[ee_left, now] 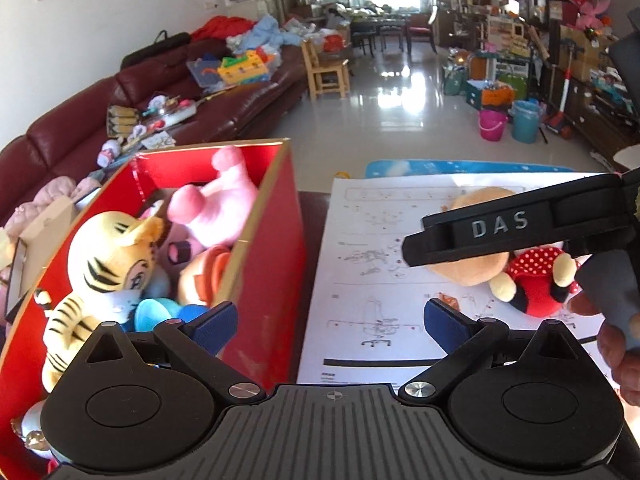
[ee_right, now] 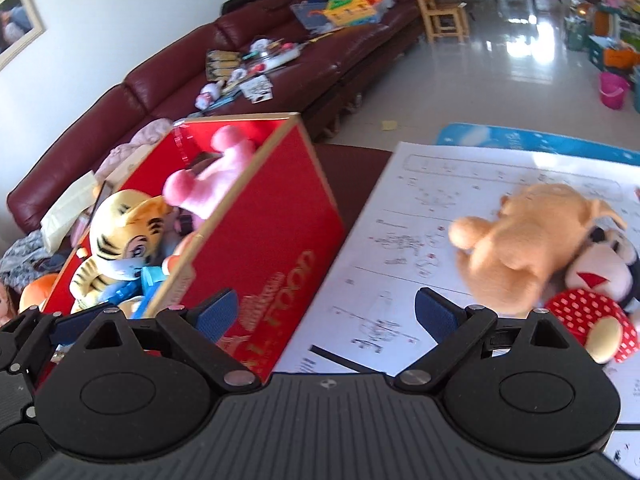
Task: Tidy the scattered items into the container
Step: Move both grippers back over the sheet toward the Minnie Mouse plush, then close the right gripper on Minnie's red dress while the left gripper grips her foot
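Note:
A red cardboard box (ee_left: 276, 248) (ee_right: 272, 236) stands on the left and holds several plush toys: a yellow tiger (ee_left: 108, 264) (ee_right: 120, 236), a pink plush (ee_left: 216, 200) (ee_right: 212, 176) and others. To its right, on a white printed sheet (ee_left: 360, 264) (ee_right: 408, 240), lie a tan plush (ee_right: 520, 248) (ee_left: 472, 268) and a mouse plush in a red dotted dress (ee_right: 588, 316) (ee_left: 540, 280). My left gripper (ee_left: 330, 320) is open and empty at the box's near right wall. My right gripper (ee_right: 326, 310) is open and empty, left of the tan plush; its body crosses the left wrist view (ee_left: 500, 232).
A dark red sofa (ee_left: 100, 120) (ee_right: 160, 92) strewn with toys and clothes runs behind the box. A blue mat (ee_left: 460, 168) (ee_right: 540, 140) lies beyond the sheet. A wooden chair (ee_left: 324, 72), buckets (ee_left: 508, 120) and cluttered shelves stand across the tiled floor.

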The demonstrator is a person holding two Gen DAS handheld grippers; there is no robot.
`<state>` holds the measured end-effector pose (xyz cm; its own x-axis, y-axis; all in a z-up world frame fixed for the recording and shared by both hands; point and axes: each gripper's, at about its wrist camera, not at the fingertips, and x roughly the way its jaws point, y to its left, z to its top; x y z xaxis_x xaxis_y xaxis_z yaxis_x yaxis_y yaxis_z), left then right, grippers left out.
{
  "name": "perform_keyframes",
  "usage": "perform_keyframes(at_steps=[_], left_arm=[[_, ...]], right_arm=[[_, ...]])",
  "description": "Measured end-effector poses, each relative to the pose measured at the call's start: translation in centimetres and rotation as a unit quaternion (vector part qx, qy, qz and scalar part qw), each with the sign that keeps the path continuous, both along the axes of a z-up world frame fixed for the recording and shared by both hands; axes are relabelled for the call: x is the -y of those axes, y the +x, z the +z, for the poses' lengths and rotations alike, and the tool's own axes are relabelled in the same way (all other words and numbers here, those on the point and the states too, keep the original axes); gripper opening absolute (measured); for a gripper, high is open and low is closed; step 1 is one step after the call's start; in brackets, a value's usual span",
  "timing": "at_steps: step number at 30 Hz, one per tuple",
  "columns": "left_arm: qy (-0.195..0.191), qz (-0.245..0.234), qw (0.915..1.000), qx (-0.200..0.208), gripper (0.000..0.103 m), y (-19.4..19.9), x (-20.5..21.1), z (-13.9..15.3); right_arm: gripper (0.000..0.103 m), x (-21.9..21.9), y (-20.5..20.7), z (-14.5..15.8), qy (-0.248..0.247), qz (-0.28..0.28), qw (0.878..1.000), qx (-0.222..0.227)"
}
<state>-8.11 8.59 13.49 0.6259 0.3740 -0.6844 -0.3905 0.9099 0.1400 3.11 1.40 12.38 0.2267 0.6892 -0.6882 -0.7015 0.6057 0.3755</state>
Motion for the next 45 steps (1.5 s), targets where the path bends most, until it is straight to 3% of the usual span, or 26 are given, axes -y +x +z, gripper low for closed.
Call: perform_keyframes(at_steps=[6, 12, 19, 27, 34, 45], left_arm=[[-0.017, -0.053, 0.9982, -0.02, 0.103, 4.1, 3.0, -2.8], [-0.041, -0.098, 0.9938, -0.032, 0.103, 8.2, 4.7, -6.9], [-0.047, -0.129, 0.988, -0.07, 0.102, 11.8, 5.7, -11.3], [-0.053, -0.144, 0.9856, -0.071, 0.102, 14.5, 5.6, -12.9], [-0.07, -0.147, 0.9834, -0.079, 0.096, 16.5, 5.1, -14.3], [-0.071, -0.165, 0.9802, -0.083, 0.095, 17.3, 6.0, -14.9]], right_arm=[[0.096, 7.6, 4.6, -3.2, -0.005, -0.108, 0.993, -0.054], [0.096, 11.4, 7.1, -5.1, -0.016, -0.162, 0.984, -0.069], [0.096, 11.6, 8.5, -6.4, -0.02, -0.154, 0.987, -0.05], [0.096, 9.9, 9.7, -7.7, -0.033, -0.143, 0.987, -0.06], [0.088, 9.2, 10.5, -8.1, -0.055, -0.143, 0.988, -0.023], [0.082, 14.0, 11.6, -12.7, -0.098, -0.197, 0.973, -0.072]])
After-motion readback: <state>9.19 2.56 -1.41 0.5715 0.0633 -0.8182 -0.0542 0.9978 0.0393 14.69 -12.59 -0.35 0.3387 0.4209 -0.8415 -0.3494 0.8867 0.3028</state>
